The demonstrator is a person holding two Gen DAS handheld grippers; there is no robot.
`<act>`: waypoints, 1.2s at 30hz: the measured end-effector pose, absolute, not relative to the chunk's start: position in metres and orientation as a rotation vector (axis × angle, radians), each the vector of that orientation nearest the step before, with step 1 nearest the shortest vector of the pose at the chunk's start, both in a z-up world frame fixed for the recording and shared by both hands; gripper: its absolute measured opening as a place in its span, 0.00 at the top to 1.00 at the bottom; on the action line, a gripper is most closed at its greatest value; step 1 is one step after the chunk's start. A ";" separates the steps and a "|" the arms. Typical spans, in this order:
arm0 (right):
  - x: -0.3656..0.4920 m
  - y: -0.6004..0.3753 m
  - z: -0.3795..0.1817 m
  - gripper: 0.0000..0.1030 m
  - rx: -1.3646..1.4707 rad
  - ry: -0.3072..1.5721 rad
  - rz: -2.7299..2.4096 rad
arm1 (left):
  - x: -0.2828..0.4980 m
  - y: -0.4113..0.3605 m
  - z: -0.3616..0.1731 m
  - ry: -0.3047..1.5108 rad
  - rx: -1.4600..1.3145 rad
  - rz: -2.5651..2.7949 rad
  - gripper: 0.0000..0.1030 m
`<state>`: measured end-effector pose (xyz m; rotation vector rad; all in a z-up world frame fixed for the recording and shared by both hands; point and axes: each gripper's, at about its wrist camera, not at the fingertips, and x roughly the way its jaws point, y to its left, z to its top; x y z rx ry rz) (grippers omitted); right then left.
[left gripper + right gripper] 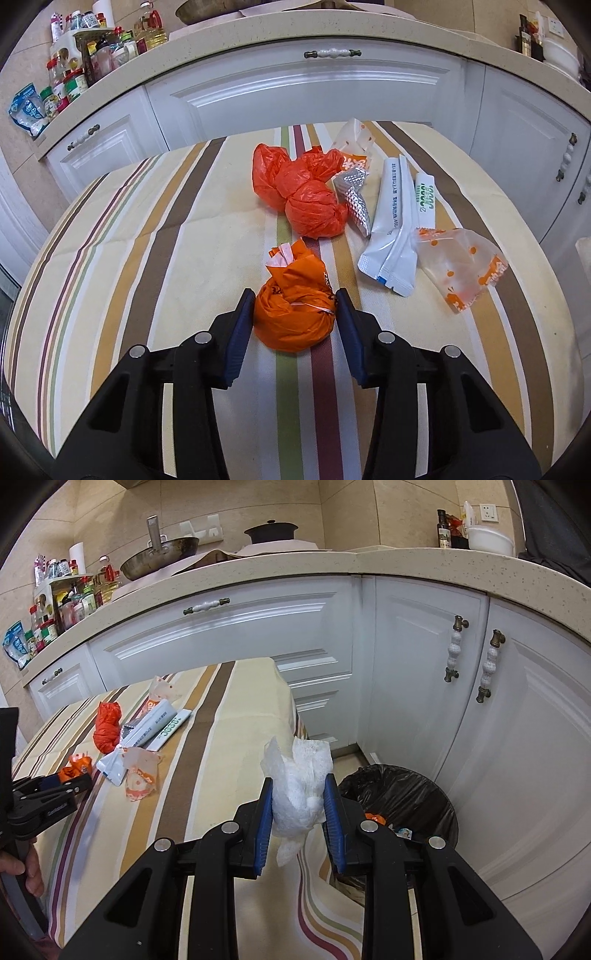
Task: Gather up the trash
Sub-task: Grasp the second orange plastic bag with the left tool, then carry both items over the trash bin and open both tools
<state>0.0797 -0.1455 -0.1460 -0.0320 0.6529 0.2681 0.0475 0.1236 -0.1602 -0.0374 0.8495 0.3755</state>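
Bin (424,794) half hidden behind right gripper, its contents unclear, jar labels (70,85) unreadable

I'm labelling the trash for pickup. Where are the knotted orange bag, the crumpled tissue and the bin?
knotted orange bag (293,317), left wrist view, its round body.
crumpled tissue (301,794), right wrist view, its bunched middle.
bin (402,794), right wrist view, its black liner.

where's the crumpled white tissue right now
In the right wrist view, the crumpled white tissue is pinched in the right gripper, past the table's edge, beside the black-lined bin.
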 end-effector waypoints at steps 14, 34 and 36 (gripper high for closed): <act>0.087 -0.202 -0.133 0.73 -0.012 0.595 0.149 | 0.054 0.025 -0.104 0.714 0.034 0.113 0.58; 0.136 -0.285 -0.145 0.73 0.034 0.564 0.011 | 0.168 -0.151 -0.134 0.732 0.106 -0.091 0.58; 0.140 -0.290 -0.151 0.73 0.039 0.574 0.007 | 0.176 -0.160 -0.143 0.751 0.111 -0.090 0.58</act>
